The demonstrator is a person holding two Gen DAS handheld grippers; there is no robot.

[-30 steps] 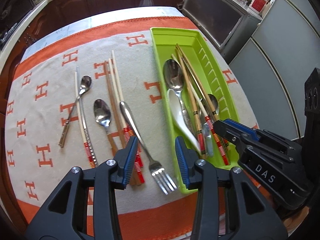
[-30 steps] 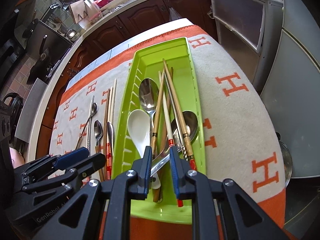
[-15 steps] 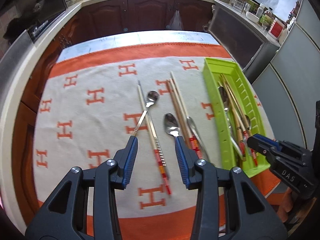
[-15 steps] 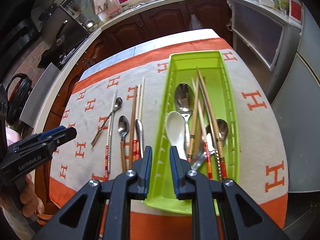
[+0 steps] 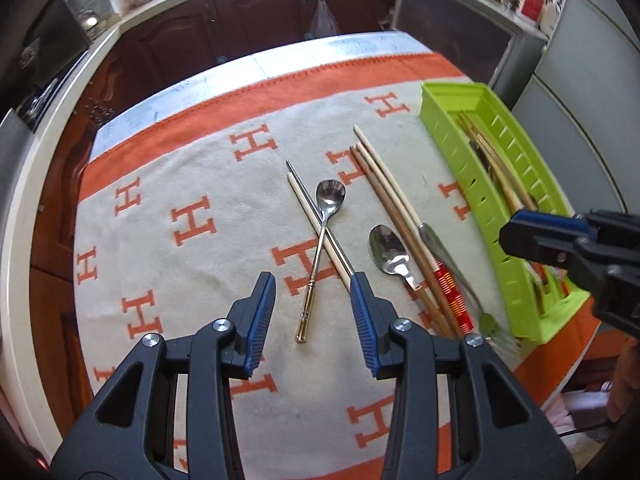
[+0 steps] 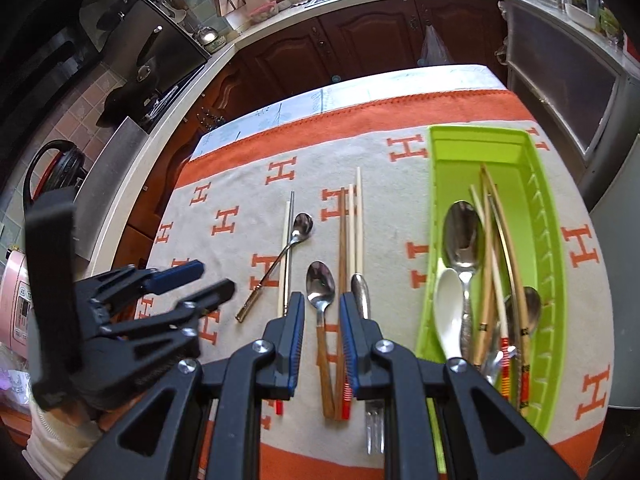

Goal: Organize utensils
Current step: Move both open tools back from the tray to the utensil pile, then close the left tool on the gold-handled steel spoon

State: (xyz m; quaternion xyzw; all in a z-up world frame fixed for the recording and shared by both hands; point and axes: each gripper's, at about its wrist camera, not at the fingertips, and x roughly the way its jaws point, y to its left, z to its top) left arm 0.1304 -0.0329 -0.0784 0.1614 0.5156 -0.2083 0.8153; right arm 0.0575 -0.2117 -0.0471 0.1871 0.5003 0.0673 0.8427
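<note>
On the orange-and-cream cloth lie a gold-handled spoon (image 5: pixel 320 248) crossed over a pale chopstick (image 5: pixel 316 224), a wood-handled spoon (image 6: pixel 320 286), brown and pale chopsticks (image 6: pixel 351 232) and a fork (image 5: pixel 452 276). My left gripper (image 5: pixel 312 292) hovers open above the gold spoon's handle, holding nothing. My right gripper (image 6: pixel 322 304) is open with a narrow gap above the wood-handled spoon, also holding nothing. The green tray (image 6: pixel 548 240) on the right holds a white ceramic spoon (image 6: pixel 448 312), a large metal spoon (image 6: pixel 462 236) and several chopsticks.
The cloth covers a table ringed by dark kitchen cabinets (image 6: pixel 360 44) and a counter. Grey cabinet fronts (image 5: pixel 580 92) stand close on the right beyond the tray. A pink appliance (image 6: pixel 16 304) sits at the far left. My left gripper (image 6: pixel 216 278) shows in the right wrist view.
Both grippers have pulled back and shifted left, away from the tray. The left went from the fork to the gold spoon; the right went from above the tray to the wood-handled spoon.
</note>
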